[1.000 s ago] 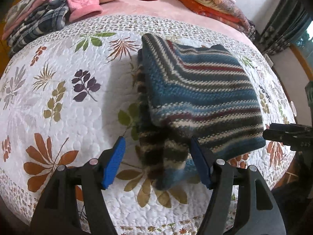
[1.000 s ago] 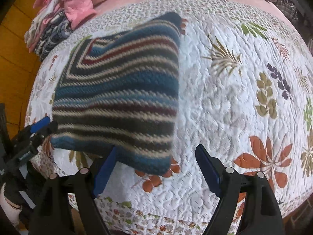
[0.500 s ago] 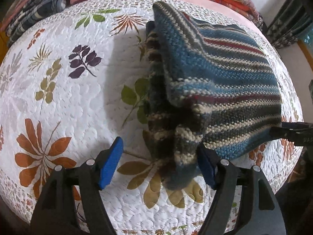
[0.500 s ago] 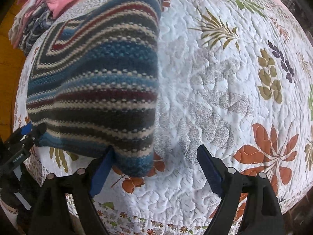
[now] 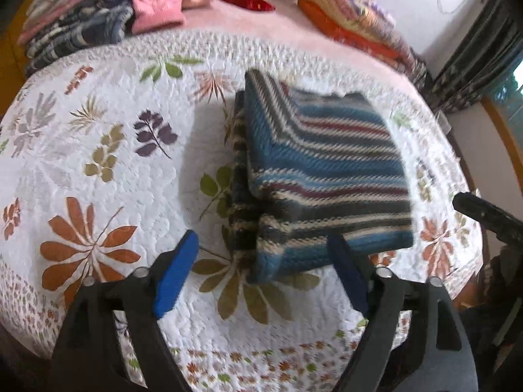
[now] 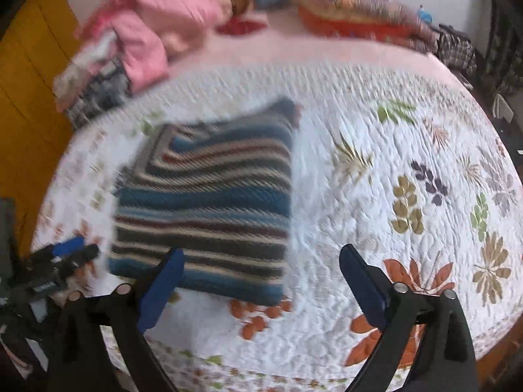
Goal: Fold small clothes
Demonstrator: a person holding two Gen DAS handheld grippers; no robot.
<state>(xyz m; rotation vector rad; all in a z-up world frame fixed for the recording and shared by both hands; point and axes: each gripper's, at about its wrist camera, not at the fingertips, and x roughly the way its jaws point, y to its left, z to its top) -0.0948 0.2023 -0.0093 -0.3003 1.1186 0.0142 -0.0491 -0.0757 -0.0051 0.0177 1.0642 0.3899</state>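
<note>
So, your striped sweater (image 5: 323,176) lies folded into a thick block on the leaf quilt (image 5: 98,150), near the quilt's front edge. It looks flat and done, with one darker layer peeking out from under its side.

Your left gripper (image 5: 261,271) is wide open and holds nothing. The sweater's near corner sits just past its fingers, a bit toward the right-hand finger. In the left wrist view the sweater's stripes run across, away to your right.

Your right gripper (image 6: 258,281) is wide open too, and empty. In the right wrist view the sweater sits off to its left; only its left finger (image 6: 160,290) lines up with the sweater's front edge. Its right finger hangs over bare quilt.

Both hands are about as close to the sweater's front edge, one at each near corner. I think the fold is nearly finished. If you want to tidy or lift it, that peeking layer is on your left hand's side. A pile of clothes (image 5: 98,16) waits far behind the sweater.
</note>
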